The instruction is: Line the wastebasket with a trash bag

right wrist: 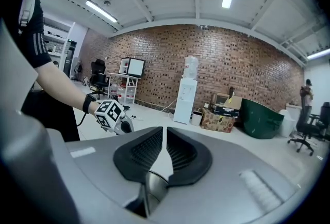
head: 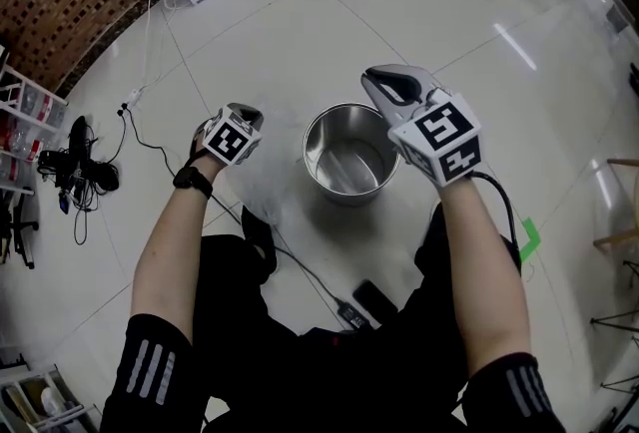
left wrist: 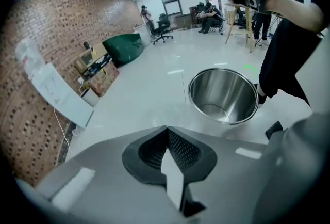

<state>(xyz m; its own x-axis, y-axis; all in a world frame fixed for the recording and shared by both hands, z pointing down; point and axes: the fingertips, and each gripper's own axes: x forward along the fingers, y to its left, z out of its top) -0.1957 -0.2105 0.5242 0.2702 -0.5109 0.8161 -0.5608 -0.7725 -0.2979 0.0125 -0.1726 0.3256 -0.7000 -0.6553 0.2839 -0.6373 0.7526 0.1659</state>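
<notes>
Floor [head: 300, 32]: pale glossy tiles, wide and open beyond the basket on its far side and far right.
Brick wall [head: 60, 2]: bounds the room at the far left; a white water dispenser [right wrist: 184, 99] stands against it.
Wastebasket [head: 339, 167]: round steel pail, upright on the tiles between the two grippers, rim bare all round, mouth open.
Trash bag [left wrist: 173, 181]: thin, pale, see-through film, hard to trace; it hangs left of the pail and does not lie over the rim.
Right gripper [head: 377, 82]: above the pail's far-right rim edge, jaws nearly together, pinching film.
Left gripper [head: 250, 114]: just left of the pail, apart from the rim, jaws clamped on a strip of film.
Black cable [head: 150, 147]: crosses the tiles left of the left gripper.
Green tape mark [head: 529, 239]: on the tiles at the right, well apart from the pail.
</notes>
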